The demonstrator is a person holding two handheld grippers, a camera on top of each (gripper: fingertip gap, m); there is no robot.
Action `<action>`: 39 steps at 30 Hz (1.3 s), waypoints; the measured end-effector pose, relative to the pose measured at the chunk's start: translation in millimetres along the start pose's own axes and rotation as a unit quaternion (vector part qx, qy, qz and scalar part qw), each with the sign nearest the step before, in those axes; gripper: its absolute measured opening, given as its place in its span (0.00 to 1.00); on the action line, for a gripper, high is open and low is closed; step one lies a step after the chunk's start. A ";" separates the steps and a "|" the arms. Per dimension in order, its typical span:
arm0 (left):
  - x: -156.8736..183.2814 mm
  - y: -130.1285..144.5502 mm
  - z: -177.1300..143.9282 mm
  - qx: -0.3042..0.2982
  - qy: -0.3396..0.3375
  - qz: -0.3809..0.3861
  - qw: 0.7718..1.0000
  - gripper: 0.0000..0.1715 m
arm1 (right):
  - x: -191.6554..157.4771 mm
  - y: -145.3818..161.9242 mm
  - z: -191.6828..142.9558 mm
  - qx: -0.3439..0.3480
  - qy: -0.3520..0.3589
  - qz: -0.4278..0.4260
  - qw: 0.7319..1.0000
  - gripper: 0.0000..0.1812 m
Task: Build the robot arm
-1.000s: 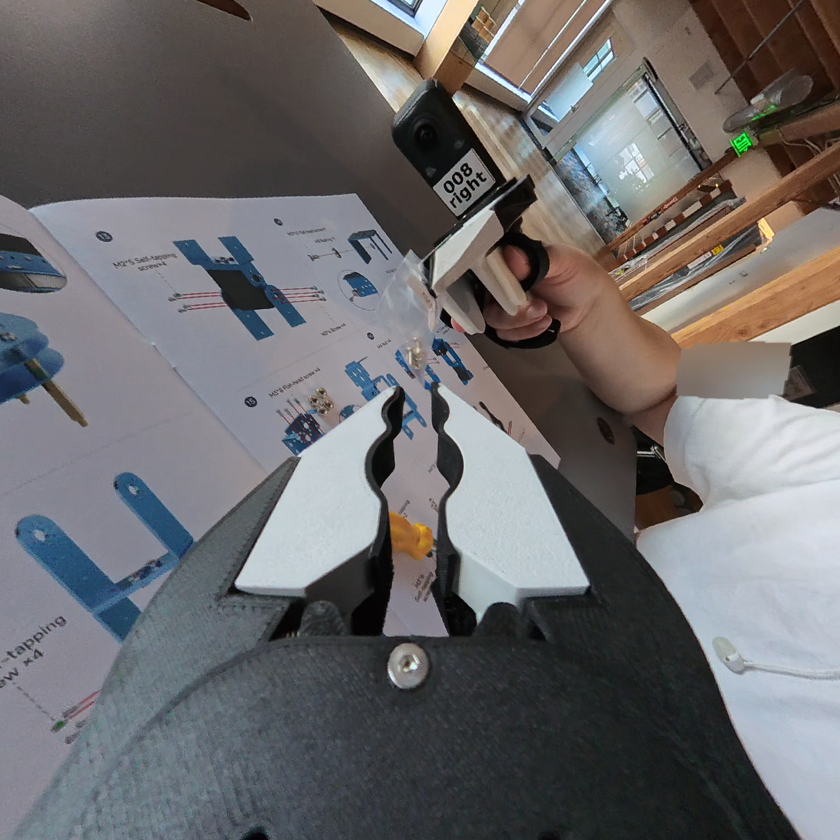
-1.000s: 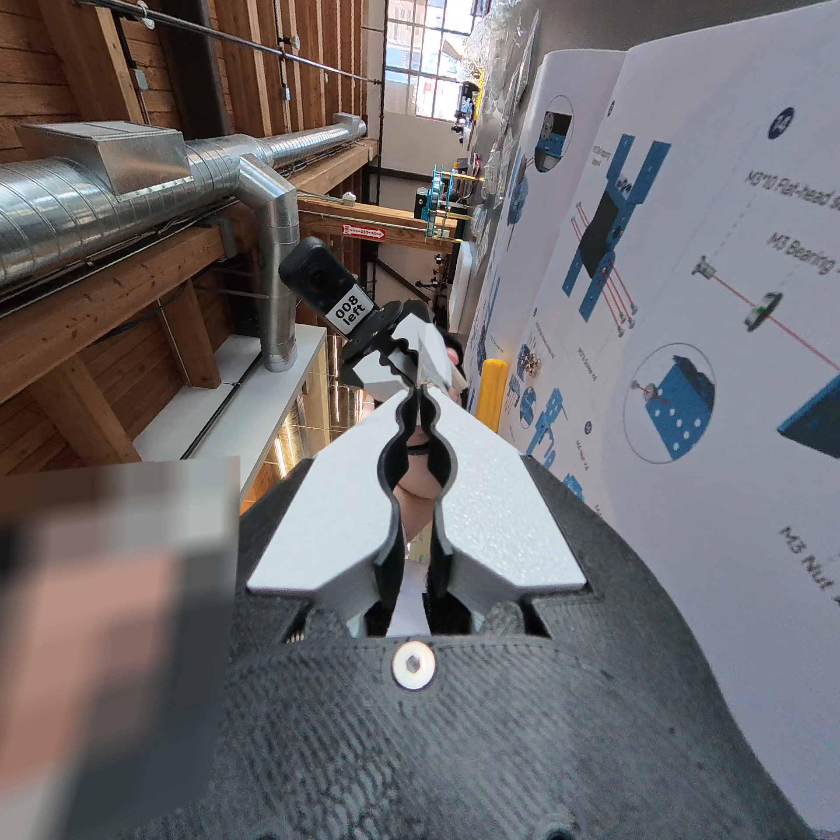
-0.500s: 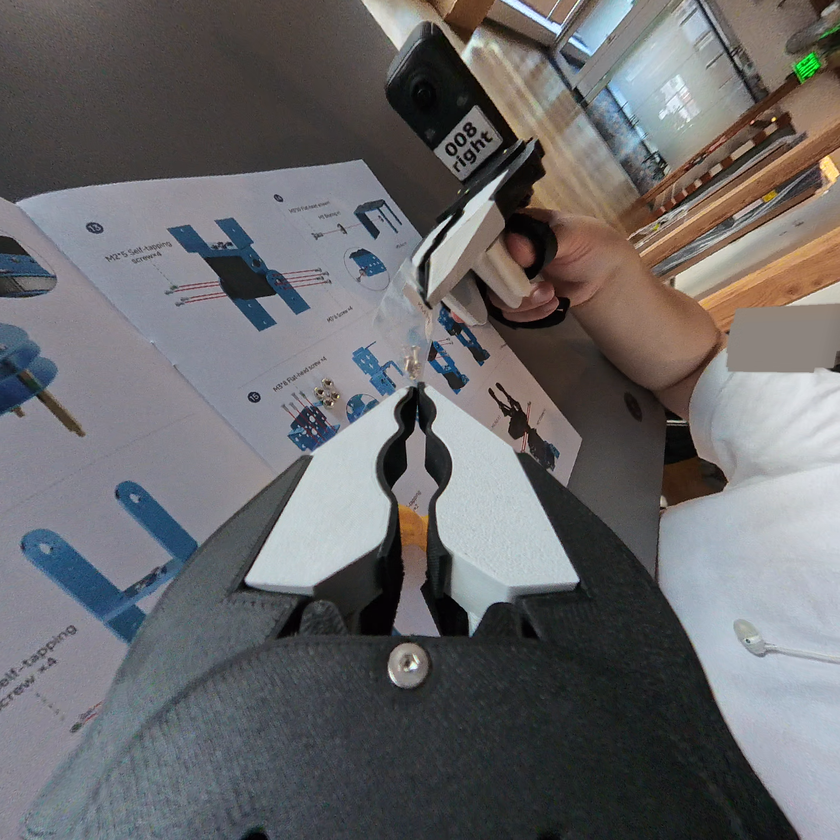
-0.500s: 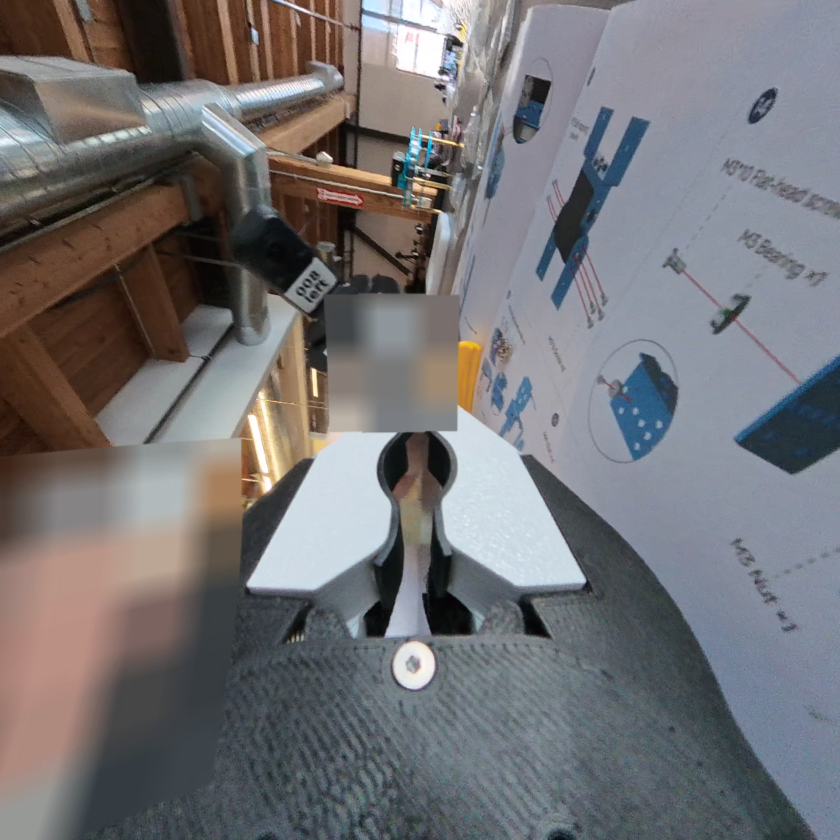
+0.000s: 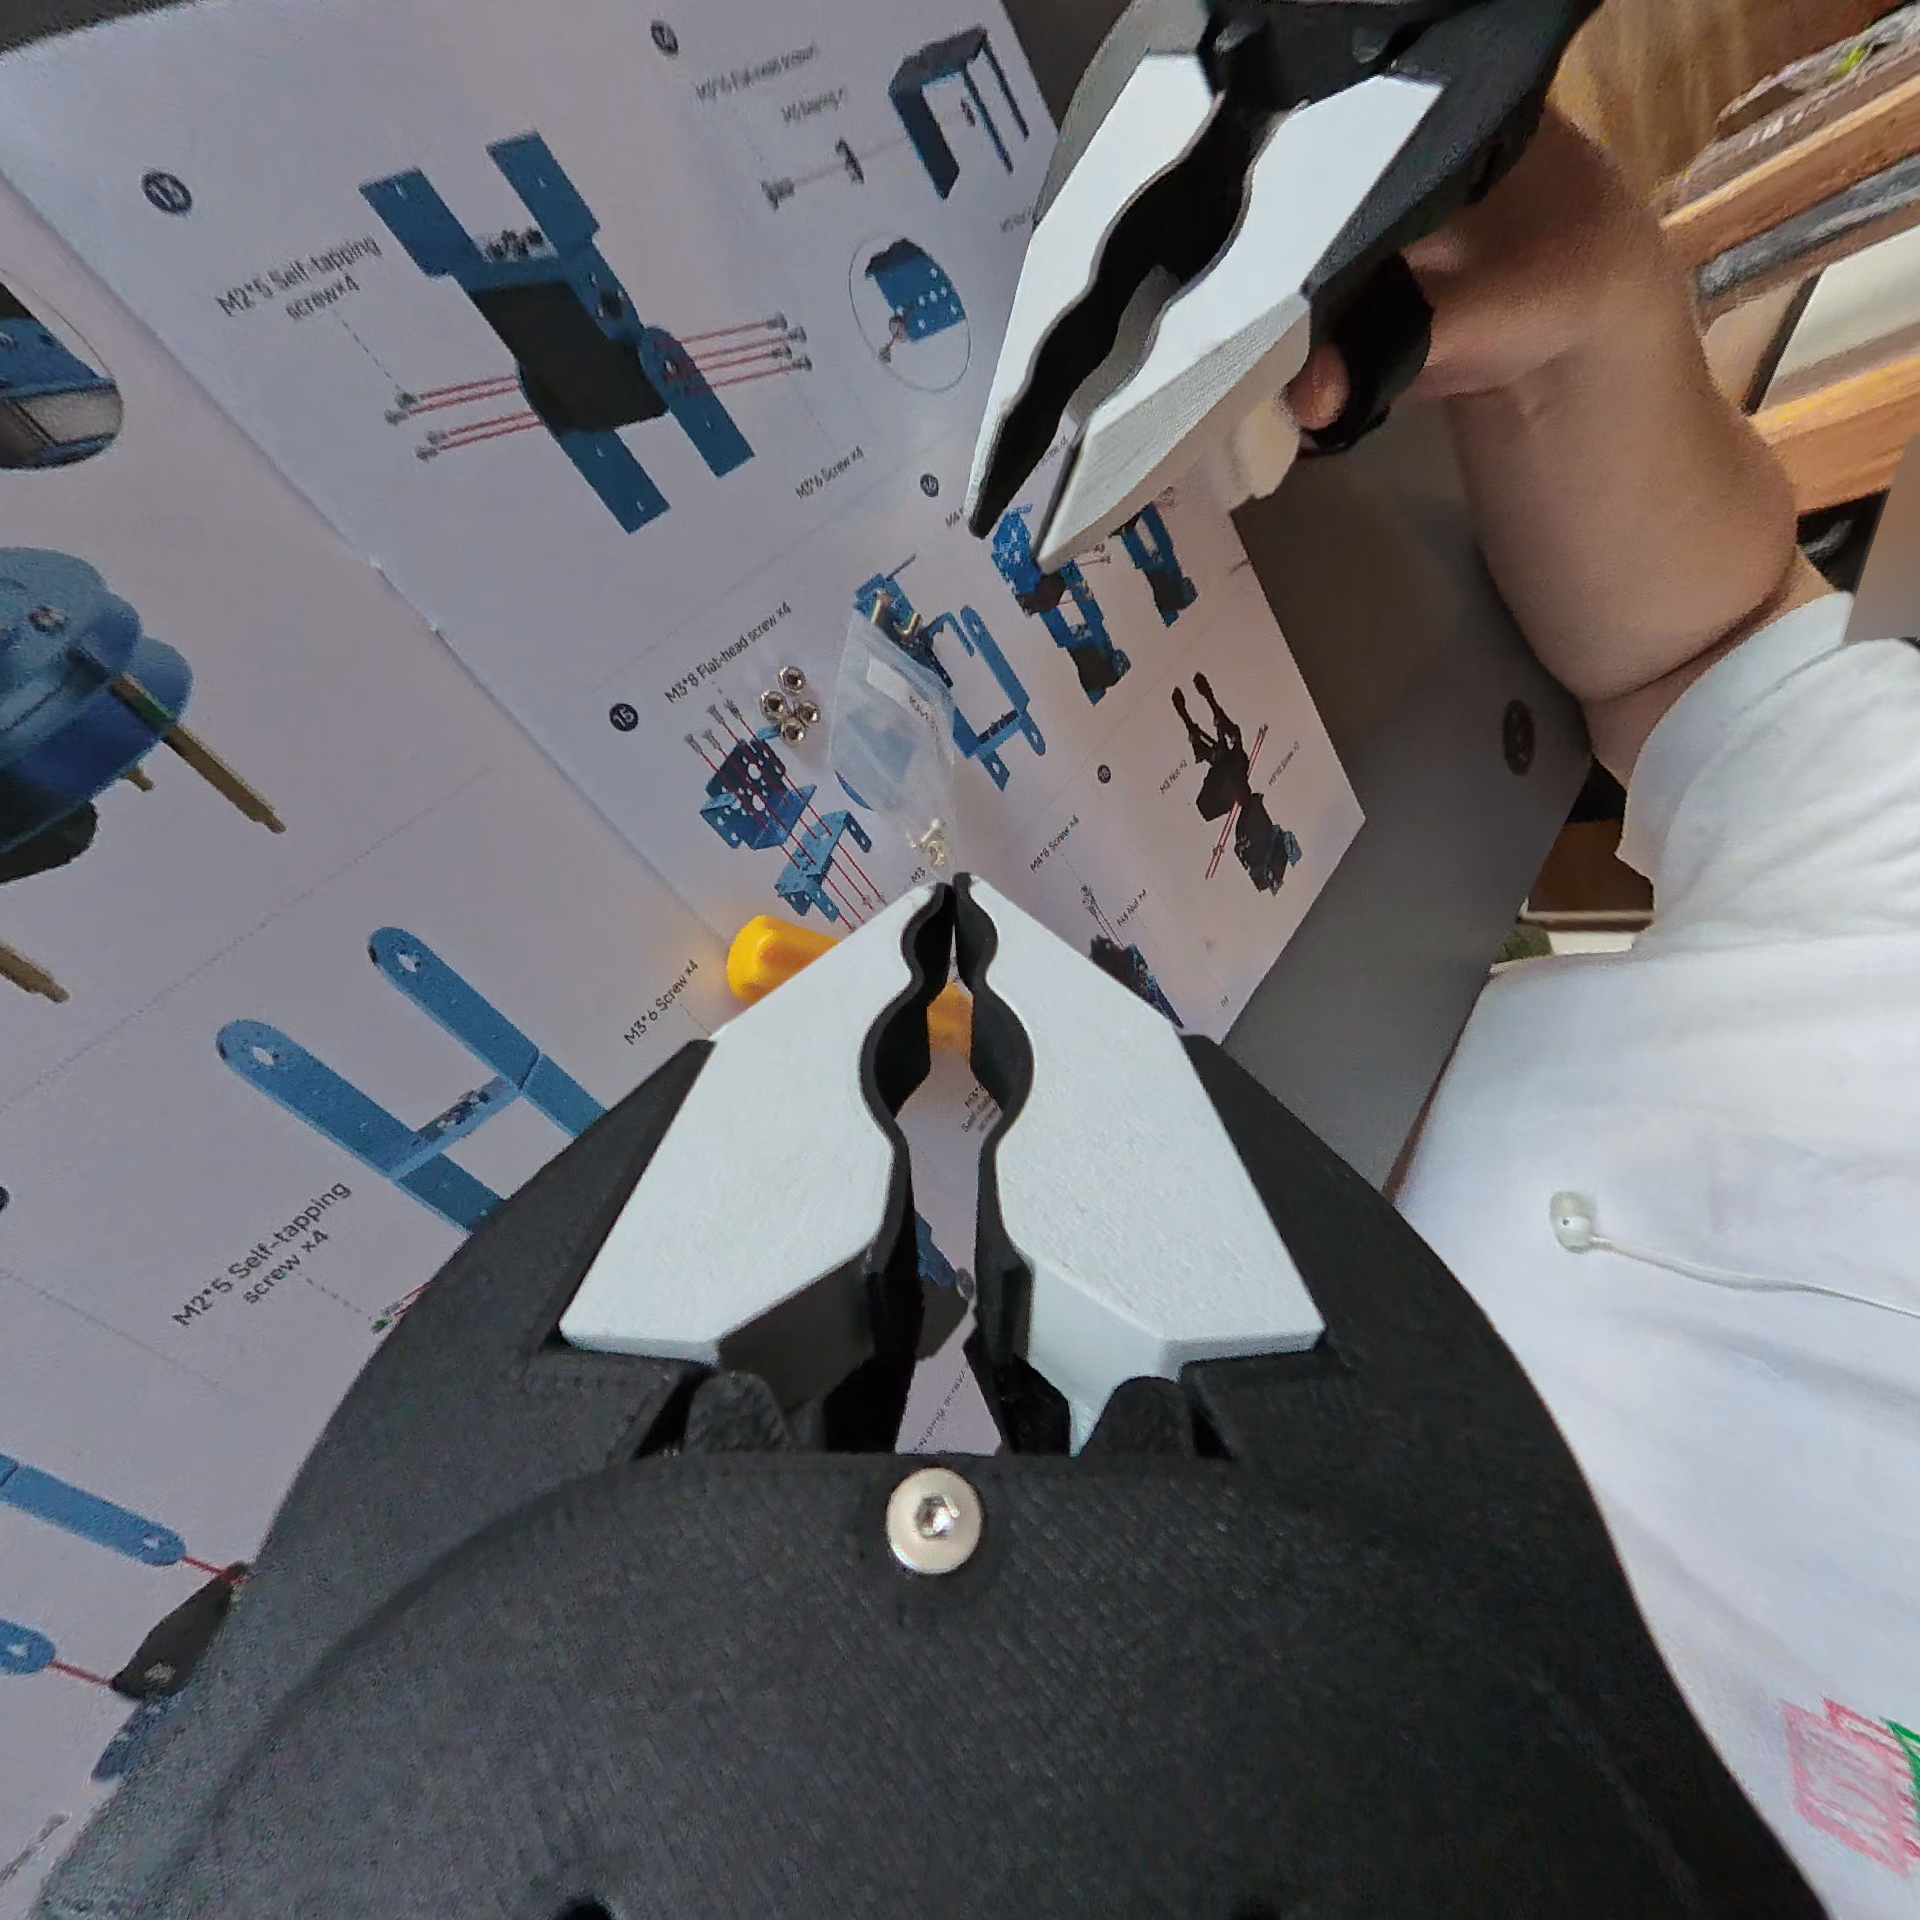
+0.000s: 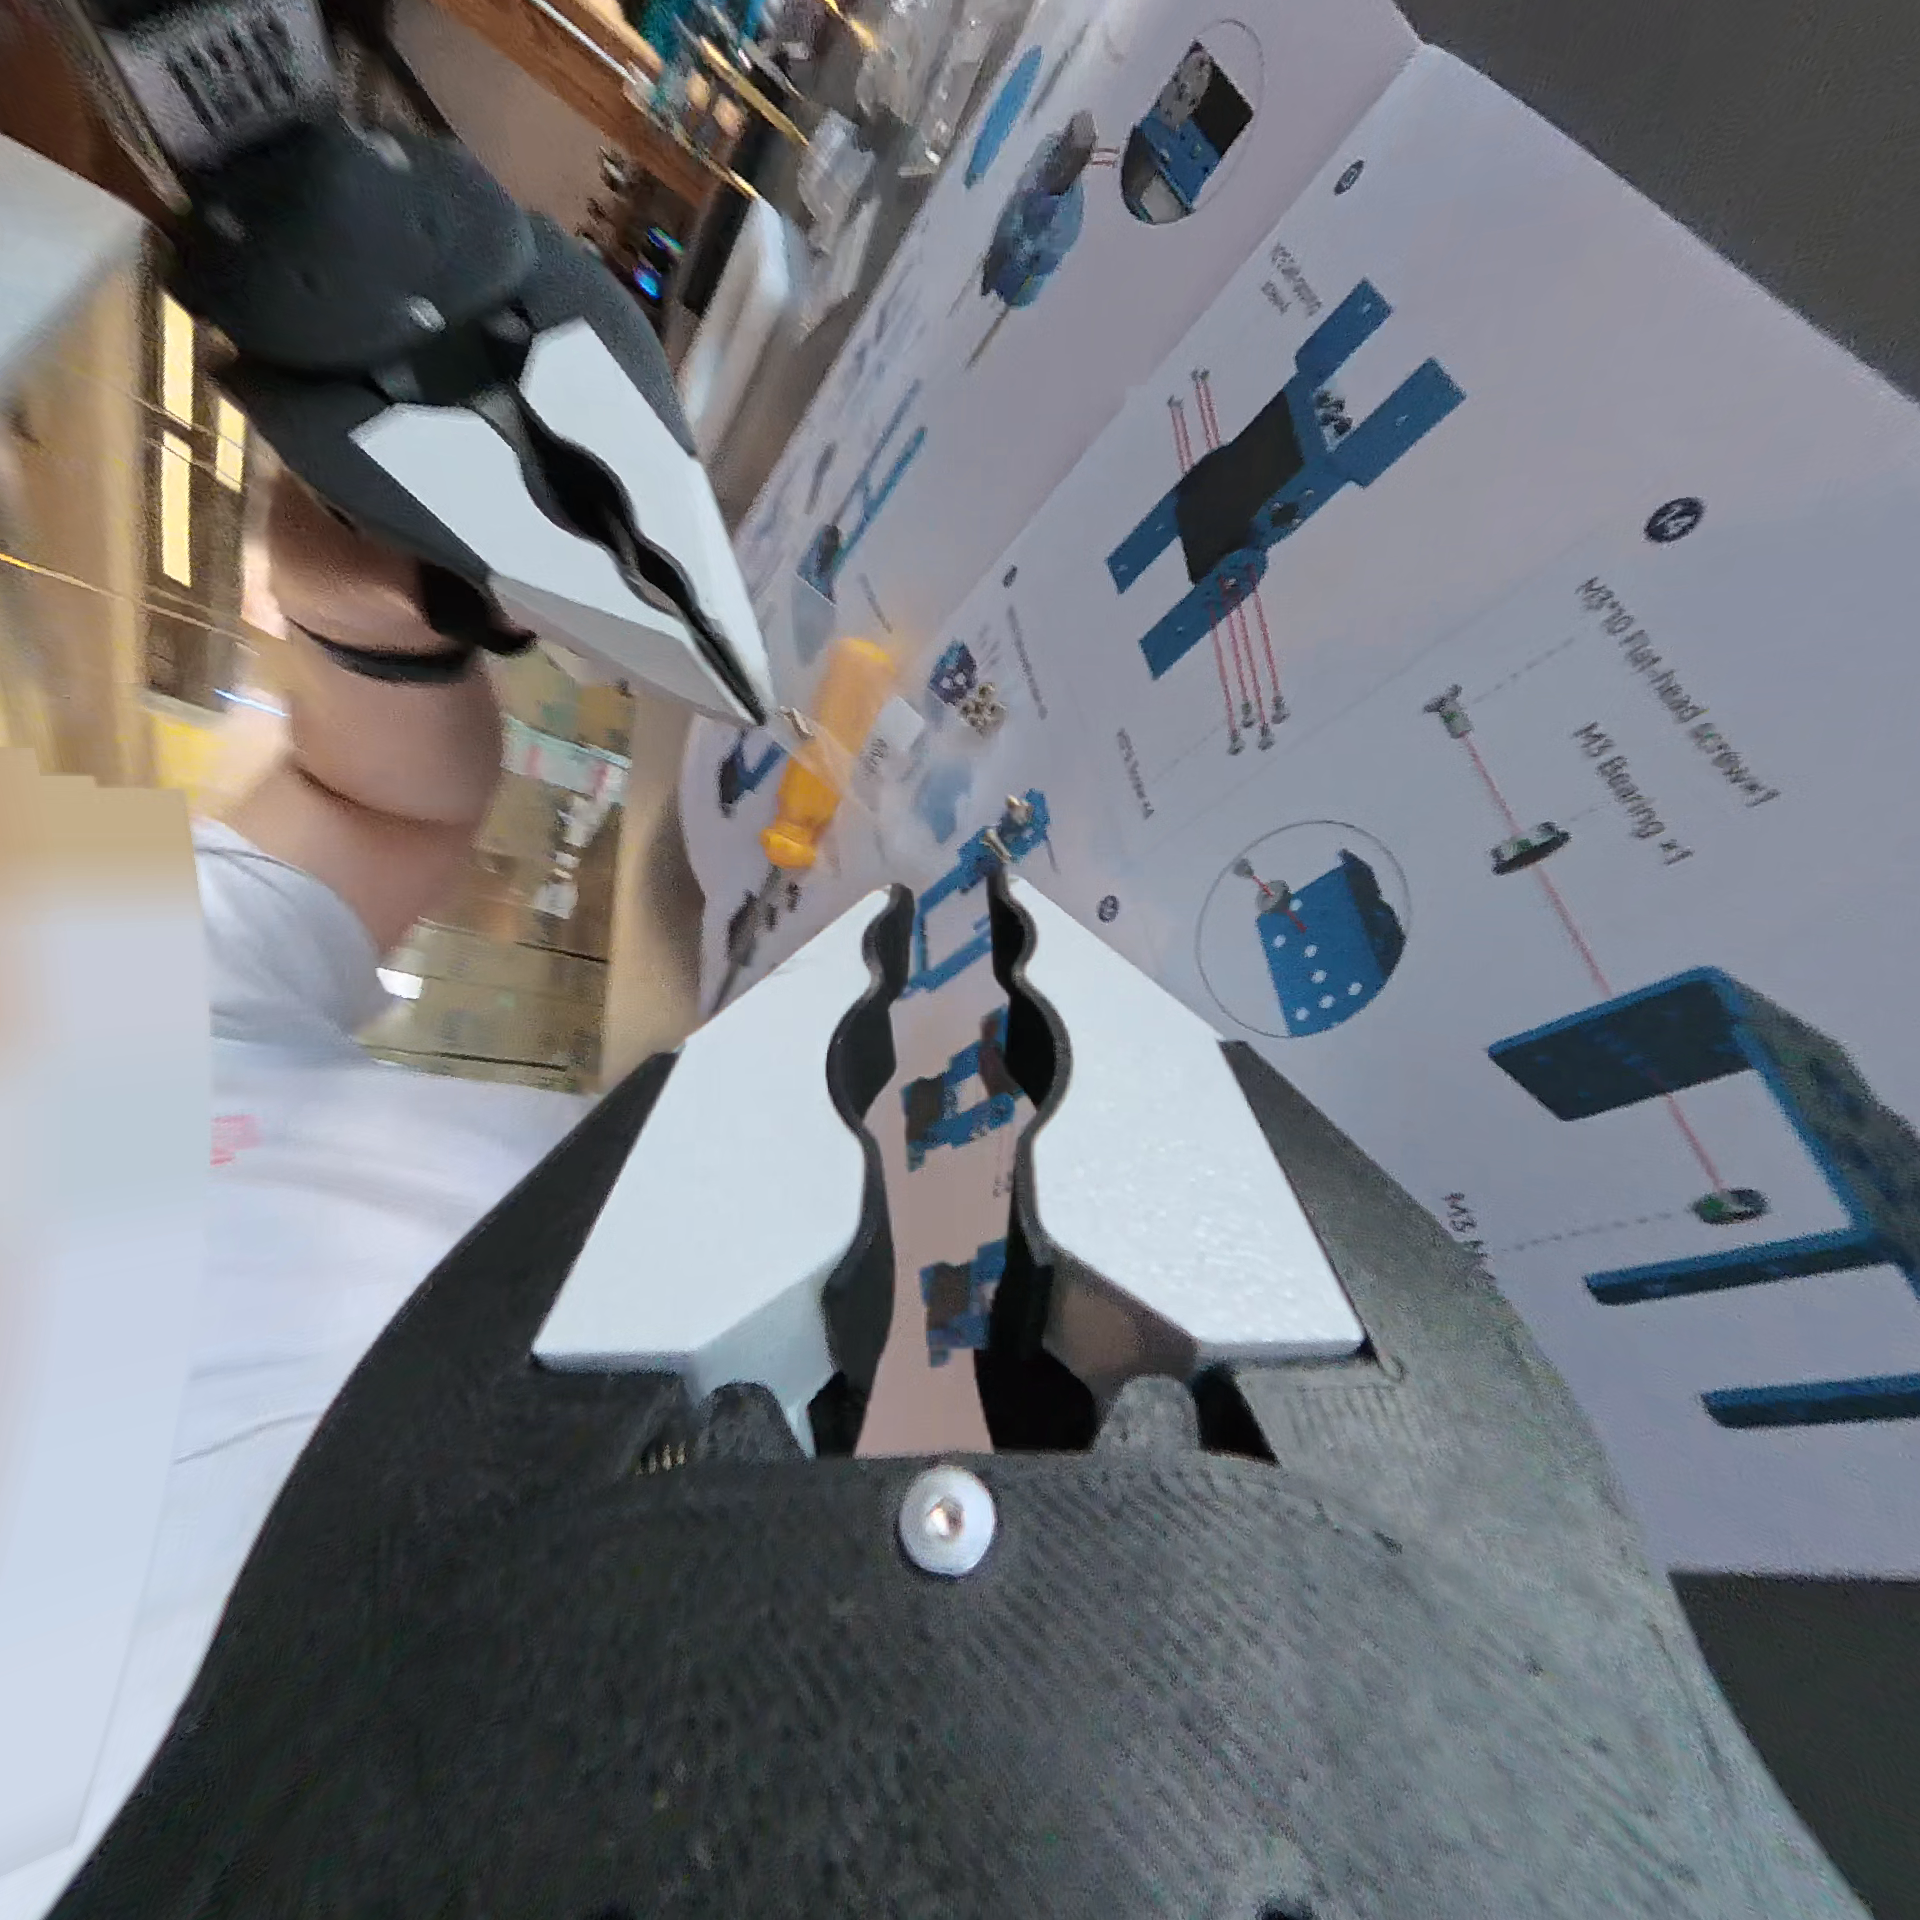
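clear plastic baggie of screws dangling pinched in the left gripper's tips, right gripper hovering parted over the instruction sheet, yellow screwdriver lying nearby

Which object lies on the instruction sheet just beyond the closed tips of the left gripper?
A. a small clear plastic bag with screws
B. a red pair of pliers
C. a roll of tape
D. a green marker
A: in the left wrist view, a small clear plastic bag with screws at each end lies on the instruction sheet just past the left gripper.
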State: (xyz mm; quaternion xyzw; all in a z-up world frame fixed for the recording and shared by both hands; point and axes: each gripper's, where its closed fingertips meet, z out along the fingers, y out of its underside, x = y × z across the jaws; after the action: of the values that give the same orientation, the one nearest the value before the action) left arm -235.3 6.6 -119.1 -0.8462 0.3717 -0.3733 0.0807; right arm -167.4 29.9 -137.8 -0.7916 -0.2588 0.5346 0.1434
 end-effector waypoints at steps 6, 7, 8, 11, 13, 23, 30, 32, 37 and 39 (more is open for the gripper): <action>-2.0 -8.8 -6.9 -0.084 -0.051 0.007 0.995 0.00 | 11.7 -2.3 -0.3 -0.010 0.093 -0.126 0.988 0.07; -2.5 -9.2 -7.4 -0.106 -0.068 0.016 0.992 0.00 | 14.1 -1.5 0.3 -0.014 0.106 -0.141 0.984 0.07; -3.1 -9.3 -7.3 -0.127 -0.086 0.027 0.988 0.00 | 13.0 -0.8 1.1 -0.017 0.107 -0.155 0.982 0.06; -2.3 -10.7 -6.2 -0.185 -0.134 0.058 0.972 0.00 | 9.0 1.7 1.8 -0.019 0.102 -0.183 0.978 0.08; -1.1 -14.3 -6.1 -0.213 -0.162 0.077 0.960 0.00 | 7.4 4.9 1.9 -0.028 0.103 -0.206 0.973 0.09; 3.8 -27.8 -4.3 -0.269 -0.201 0.112 0.935 0.00 | 7.8 5.1 1.1 -0.028 0.110 -0.227 0.967 0.07; 3.9 -28.1 -5.4 -0.248 -0.180 0.093 0.947 0.00 | 7.7 4.1 0.5 -0.025 0.103 -0.216 0.971 0.07; 2.0 -28.6 -9.2 -0.247 -0.189 0.099 0.945 0.00 | 7.5 4.0 0.5 -0.026 0.101 -0.215 0.971 0.07; 1.1 -31.3 -19.7 -0.211 -0.175 0.077 0.959 0.00 | 6.5 4.6 0.7 -0.027 0.096 -0.217 0.971 0.07; 6.9 -30.9 -25.3 -0.172 -0.156 0.070 0.970 0.00 | 6.5 5.0 1.0 -0.029 0.099 -0.222 0.970 0.07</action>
State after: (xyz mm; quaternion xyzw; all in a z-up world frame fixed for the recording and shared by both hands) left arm -232.1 27.4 -84.5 -0.8669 0.4719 -0.1600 0.0170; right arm -165.1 29.5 -145.7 -0.7669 -0.4279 0.4011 0.2607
